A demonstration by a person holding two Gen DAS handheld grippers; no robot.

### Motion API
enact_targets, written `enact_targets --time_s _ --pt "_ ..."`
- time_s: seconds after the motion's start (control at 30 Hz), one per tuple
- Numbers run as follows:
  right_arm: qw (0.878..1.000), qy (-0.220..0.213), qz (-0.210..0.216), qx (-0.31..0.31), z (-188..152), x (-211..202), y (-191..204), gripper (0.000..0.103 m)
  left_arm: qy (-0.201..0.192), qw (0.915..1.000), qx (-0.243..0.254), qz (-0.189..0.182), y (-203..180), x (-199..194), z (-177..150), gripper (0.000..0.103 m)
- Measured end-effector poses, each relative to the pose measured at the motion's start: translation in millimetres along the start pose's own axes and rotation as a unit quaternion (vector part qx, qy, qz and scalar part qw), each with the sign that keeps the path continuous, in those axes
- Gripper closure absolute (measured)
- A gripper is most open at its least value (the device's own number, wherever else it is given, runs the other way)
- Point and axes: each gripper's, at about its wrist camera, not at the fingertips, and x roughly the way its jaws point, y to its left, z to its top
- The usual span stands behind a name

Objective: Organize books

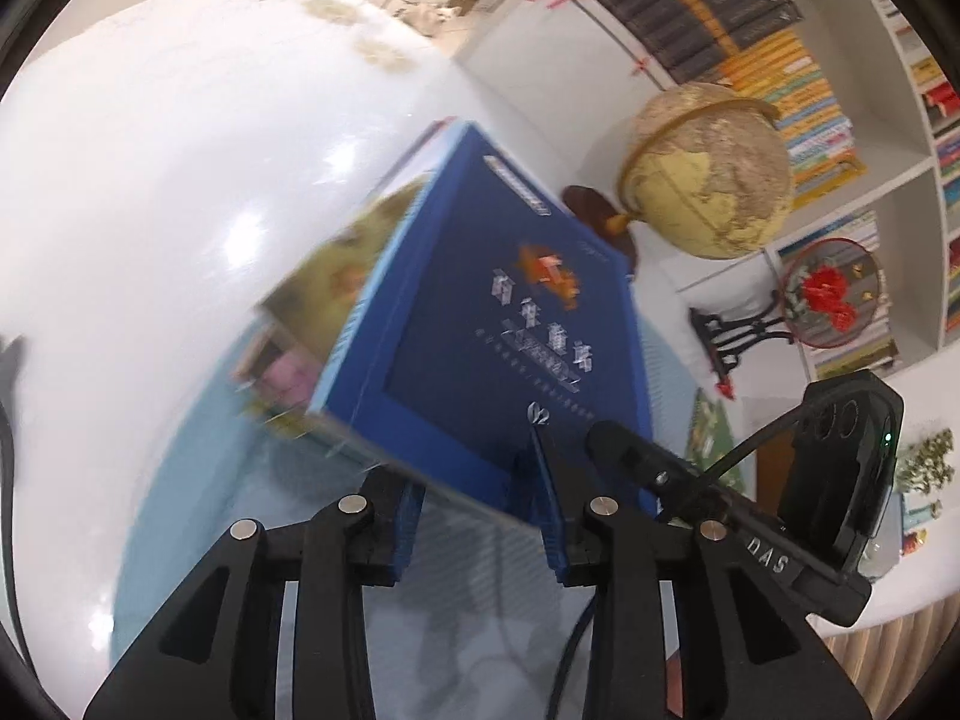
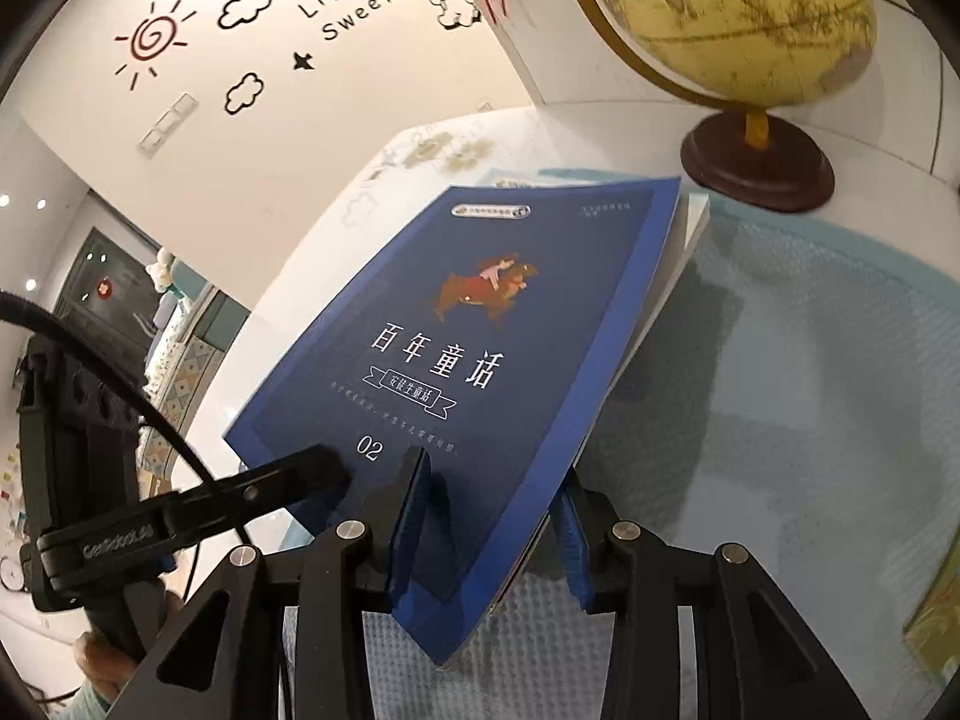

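We are holding the blue book (image 2: 480, 372) tilted above the bench (image 2: 810, 360), globe (image 2: 738, 18) at one o'clock. Right fingers (image 2: 486, 540) are pinching its bottom edge; left fingers (image 1: 480, 516) likewise. Thin, glossy, floppy: we are judging a spine-side hold safest.

We note the blue book (image 2: 480, 360): paper cover, smooth with a soft sheen, pale page edges. Both the left gripper (image 1: 480, 516) and the right gripper (image 2: 492, 534) are matt black plastic with bright metal pins and ribbed blue pads. We see the surface (image 1: 150, 180) as glossy white, reflecting lamps; the mat (image 2: 810, 390) is pale blue with a fine dimpled texture. Globe (image 2: 738, 18): yellowed satin skin, brassy ring, dark polished wooden base
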Motion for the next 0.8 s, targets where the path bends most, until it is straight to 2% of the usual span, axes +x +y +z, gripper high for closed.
enact_targets --time_s 0.1,0.17,0.23,0.3,0.47,0.53,0.67,0.8 --pt "1.000 -0.007 -0.020 0.008 -4.3 6.7 4.0 0.063 0.001 0.9998 -0.018 0.010 16.2 -7.4 -8.7 0.073" --pt "0.999 -0.010 -0.021 0.022 -6.7 5.4 5.3 0.056 -0.007 0.9995 -0.011 0.030 20.8 -16.0 -16.8 0.073" --pt "0.999 0.000 -0.003 0.054 -14.1 -0.3 0.8 0.047 -0.010 0.9988 0.005 0.048 19.9 -24.0 -24.9 0.073" --pt "0.997 -0.006 0.004 0.081 -28.5 -15.4 -6.2 0.047 -0.006 0.9971 0.033 0.068 10.3 -30.6 -36.6 0.073" --pt "0.989 -0.037 -0.033 0.139 -86.7 -77.3 -27.6 0.044 0.024 0.9912 0.115 0.062 -41.4 -37.2 -68.8 0.073" --pt "0.984 -0.046 -0.056 0.162 -116.1 -105.4 -36.3 0.044 0.021 0.9850 0.160 0.062 -71.2 -41.0 -84.0 0.072" --pt "0.973 -0.057 -0.100 0.202 -169.3 -154.2 -56.3 0.044 0.003 0.9668 0.250 0.055 -137.4 -50.7 -116.2 0.071" --pt "0.959 -0.080 -0.129 0.239 -210.9 -204.0 -72.0 0.044 0.001 0.9505 0.309 0.034 -188.5 -56.0 -141.0 0.070"
